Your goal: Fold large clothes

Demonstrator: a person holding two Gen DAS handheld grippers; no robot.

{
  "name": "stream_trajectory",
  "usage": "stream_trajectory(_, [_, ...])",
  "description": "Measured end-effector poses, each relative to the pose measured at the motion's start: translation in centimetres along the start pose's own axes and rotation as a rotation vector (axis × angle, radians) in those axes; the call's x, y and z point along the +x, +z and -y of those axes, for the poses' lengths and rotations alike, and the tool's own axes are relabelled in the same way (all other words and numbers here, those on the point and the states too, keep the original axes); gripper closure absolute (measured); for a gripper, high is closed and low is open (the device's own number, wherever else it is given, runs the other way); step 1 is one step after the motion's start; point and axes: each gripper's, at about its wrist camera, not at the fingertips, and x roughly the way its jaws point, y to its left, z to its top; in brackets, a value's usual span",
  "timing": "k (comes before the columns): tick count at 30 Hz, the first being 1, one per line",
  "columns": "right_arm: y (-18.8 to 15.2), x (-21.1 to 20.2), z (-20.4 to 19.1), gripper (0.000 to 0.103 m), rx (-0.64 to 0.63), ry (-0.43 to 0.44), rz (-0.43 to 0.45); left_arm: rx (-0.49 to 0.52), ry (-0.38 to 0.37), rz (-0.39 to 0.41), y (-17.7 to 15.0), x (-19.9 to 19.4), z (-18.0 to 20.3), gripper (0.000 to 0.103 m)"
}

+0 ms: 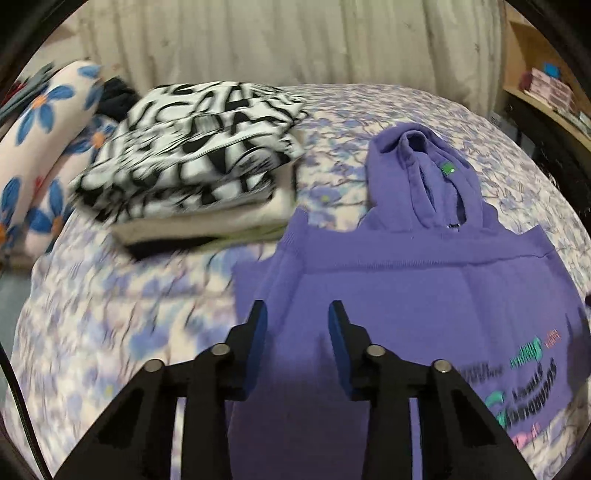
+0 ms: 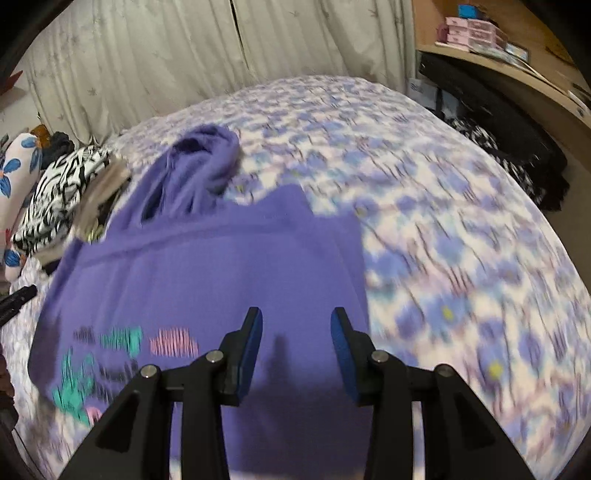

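1. On the bed with the lilac floral cover (image 1: 122,317), from the left wrist view: purple fleece hoodie with printed lettering (image 1: 406,295) lying spread flat, hood (image 1: 421,173) towards the pale curtain (image 1: 295,40), sides apparently already turned in to a narrow panel. Judged part-folded only; cross fold and hood left to do.
2. Beside the hoodie, to its left and just short of touching: stack of folded clothes topped by a black-and-white patterned garment (image 1: 192,155), cream layers beneath. Taken as finished work. Further left, white pillow with blue flowers (image 1: 48,155).
3. Left hand-held gripper (image 1: 297,325) above the hoodie's lower left part, blue pads apart, nothing between them, gripping nothing.
4. From the right wrist view: same hoodie (image 2: 207,273) with its right edge running straight down below the right hand-held gripper (image 2: 296,328); jaws parted and empty, no cloth pinched. Black-and-white stack (image 2: 59,199) at the far left.
5. Containers: no basket, box or drawer for clothes seen on the bed. At upper right only a wooden shelf (image 2: 517,70) carrying pink boxes (image 2: 469,33); contents of those boxes not visible.
6. Likely remaining: grasp the hem, fold upward, move onto the stack.
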Motion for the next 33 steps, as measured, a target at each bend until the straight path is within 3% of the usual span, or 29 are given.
stream_trajectory(3, [3.2, 2.3, -0.2, 0.067, 0.015, 0.035, 0.006, 0.006, -0.009, -0.014, 2.4, 3.0, 0.2, 0.082])
stream_trajectory(6, [6.0, 5.2, -0.5, 0.080, 0.007, 0.056, -0.008, -0.002, 0.002, -0.021, 4.2, 5.7, 0.0, 0.090])
stream_trajectory(9, [7.9, 8.1, -0.6, 0.085, 0.011, 0.075, -0.036, -0.002, 0.057, -0.036, 5.2, 8.6, -0.6, 0.091])
stream_trajectory(13, [8.4, 11.7, -0.6, 0.085, -0.021, 0.037, -0.091, -0.016, 0.117, -0.072, 5.1, 11.6, -2.1, 0.091])
stream_trajectory(15, [8.0, 13.1, -0.1, 0.091, -0.023, 0.009, -0.124, -0.011, 0.155, -0.083, 4.7, 12.6, -2.7, 0.091])
stream_trajectory(17, [7.5, 13.9, 0.7, 0.097, 0.002, 0.026, -0.139, -0.043, 0.147, -0.104, 4.4, 13.4, -3.7, 0.091])
stream_trajectory(21, [7.8, 13.0, 0.6, 0.096, -0.001, 0.037, -0.127, -0.087, 0.130, -0.113, 4.3, 13.2, -4.8, 0.090])
stream_trajectory(24, [8.6, 11.9, 0.1, 0.096, -0.021, 0.035, -0.105, -0.025, 0.153, -0.098, 4.5, 12.2, -4.0, 0.090])
stream_trajectory(27, [9.5, 10.6, -0.5, 0.093, -0.037, 0.044, -0.098, 0.019, 0.119, -0.114, 4.8, 10.7, -3.0, 0.088])
stream_trajectory(30, [10.5, 9.9, -1.1, 0.093, -0.043, 0.068, -0.113, 0.079, 0.068, -0.132, 5.7, 8.9, -1.5, 0.079])
stream_trajectory(33, [11.7, 9.5, -1.9, 0.093, -0.037, 0.107, -0.139, 0.129, 0.011, -0.114, 6.9, 6.5, 0.3, 0.061])
